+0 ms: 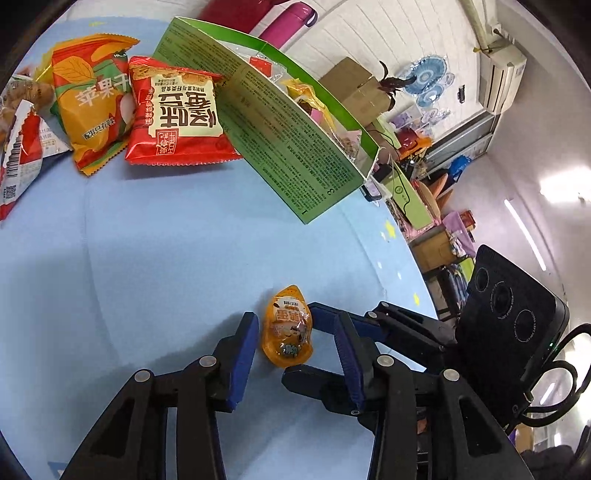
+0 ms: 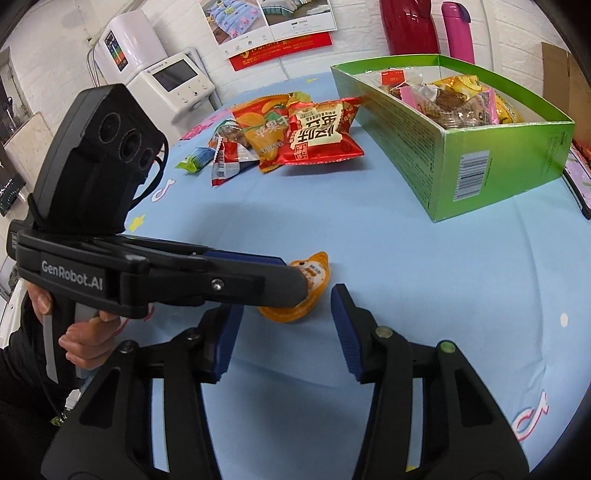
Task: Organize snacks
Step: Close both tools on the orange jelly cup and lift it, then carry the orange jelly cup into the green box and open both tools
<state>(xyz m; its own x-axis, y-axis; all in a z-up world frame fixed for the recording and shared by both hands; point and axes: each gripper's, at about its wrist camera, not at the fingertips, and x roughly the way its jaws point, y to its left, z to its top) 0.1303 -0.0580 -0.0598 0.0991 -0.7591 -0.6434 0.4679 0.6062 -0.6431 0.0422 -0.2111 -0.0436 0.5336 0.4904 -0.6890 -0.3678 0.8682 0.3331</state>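
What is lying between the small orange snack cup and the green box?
Only bare blue tablecloth lies between the orange snack cup and the green box; the right wrist view shows it.

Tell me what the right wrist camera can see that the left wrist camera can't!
Only the right wrist view shows the hand holding the left gripper, a small green-and-blue packet, the white machine with a screen and the posters on the wall.

Only the left wrist view shows the air conditioner, the blue fans and the cardboard boxes.

Both show the small orange snack pack between open fingers, the green box of snacks, the red packet, the orange packet and the blue tablecloth.
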